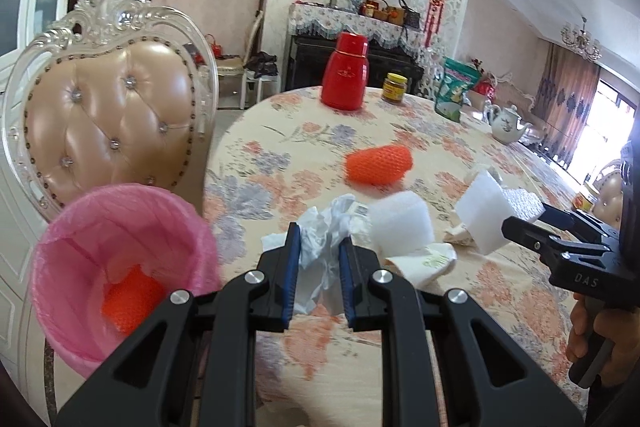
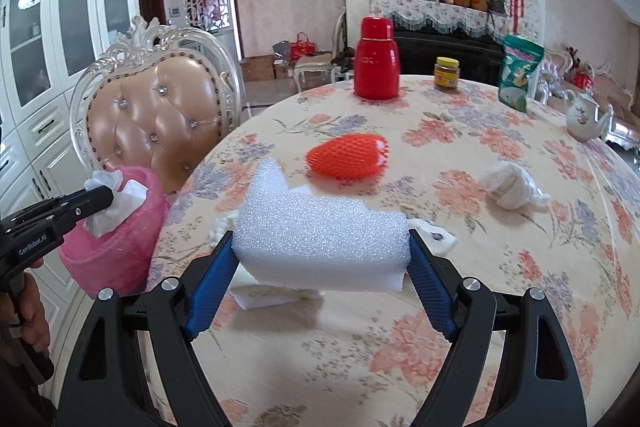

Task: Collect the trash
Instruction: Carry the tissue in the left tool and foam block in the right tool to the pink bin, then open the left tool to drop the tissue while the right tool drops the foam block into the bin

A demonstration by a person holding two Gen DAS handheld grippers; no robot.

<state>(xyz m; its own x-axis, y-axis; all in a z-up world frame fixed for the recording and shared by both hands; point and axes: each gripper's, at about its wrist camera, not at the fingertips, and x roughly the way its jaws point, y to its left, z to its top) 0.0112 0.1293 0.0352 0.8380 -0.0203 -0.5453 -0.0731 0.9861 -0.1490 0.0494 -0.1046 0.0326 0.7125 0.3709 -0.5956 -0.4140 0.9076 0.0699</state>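
Note:
My left gripper (image 1: 320, 257) is shut on a crumpled white paper wad (image 1: 320, 243) held off the table. In the right wrist view that gripper (image 2: 107, 198) hangs with the paper (image 2: 120, 201) over the rim of the pink-lined bin (image 2: 116, 255). My right gripper (image 2: 320, 235) is shut on a white foam block (image 2: 320, 239) that fills its wide jaws; the left wrist view shows it (image 1: 510, 227) carrying the block (image 1: 480, 219) above the table. An orange foam net (image 2: 347, 155) lies mid-table. Another orange net (image 1: 128, 303) sits inside the bin (image 1: 80, 227).
On the floral tablecloth (image 2: 440, 327) lie a white foam roll (image 1: 400, 223), flat paper scraps (image 1: 428, 261) and a white wad (image 2: 512, 187). A red flask (image 2: 376, 61), jar (image 2: 446, 73), green bag (image 2: 518, 75) and teapot (image 2: 586, 121) stand at the far edge. A padded chair (image 1: 112, 115) is behind the bin.

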